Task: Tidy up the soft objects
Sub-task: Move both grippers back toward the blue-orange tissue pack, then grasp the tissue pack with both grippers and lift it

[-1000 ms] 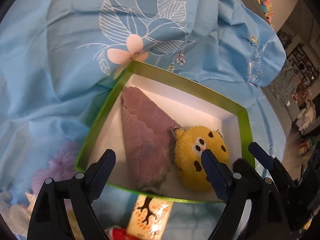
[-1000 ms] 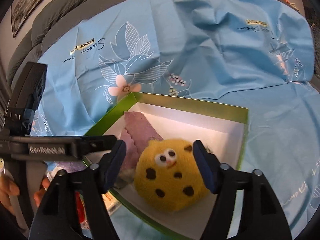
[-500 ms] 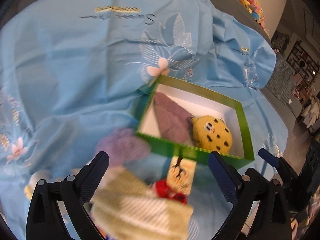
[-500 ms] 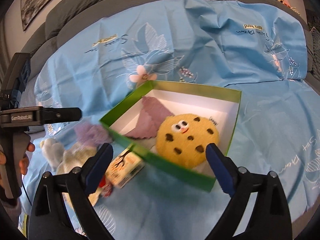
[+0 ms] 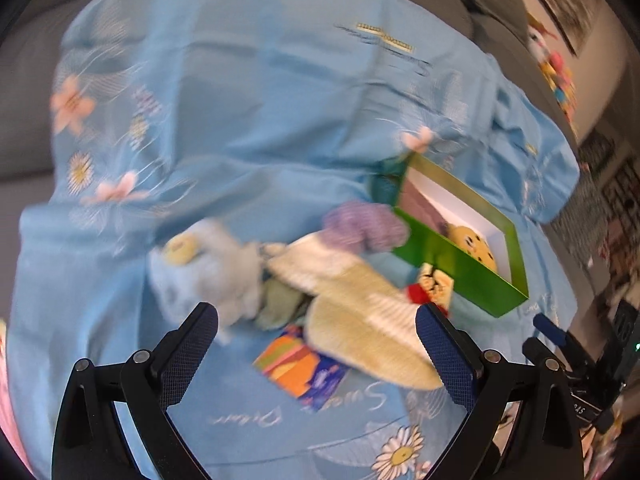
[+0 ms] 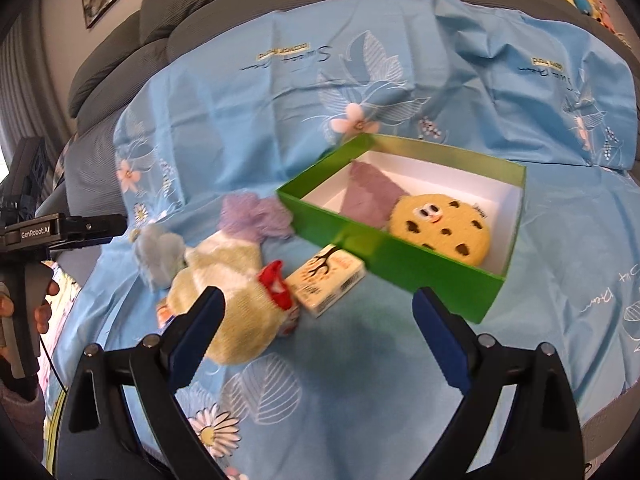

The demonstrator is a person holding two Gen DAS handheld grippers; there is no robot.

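A green box [image 6: 400, 256] on the blue sheet holds a yellow cookie plush [image 6: 440, 228] and a folded purple cloth [image 6: 372, 196]. Left of the box lies a pile: a purple fuzzy piece [image 6: 256, 216], a cream knitted piece [image 6: 228, 280] and a pale blue plush [image 6: 160, 252]. My right gripper [image 6: 320, 304] hangs open and empty in front of the box. My left gripper [image 5: 316, 320] is open and empty over the cream knitted piece [image 5: 360, 320], with the pale blue plush [image 5: 208, 276] beside its left finger. The left wrist view is blurred.
A small cream carton with a tree print [image 6: 328, 280] and a red item [image 6: 274, 284] lie against the box front. An orange and blue packet [image 5: 300, 364] sits under the pile. The blue floral sheet [image 6: 280, 112] covers a grey sofa [image 6: 192, 4].
Both grippers drew back from the box and their jaws spread wider. The right one left the cookie plush in the box. The left one swung left over the pile.
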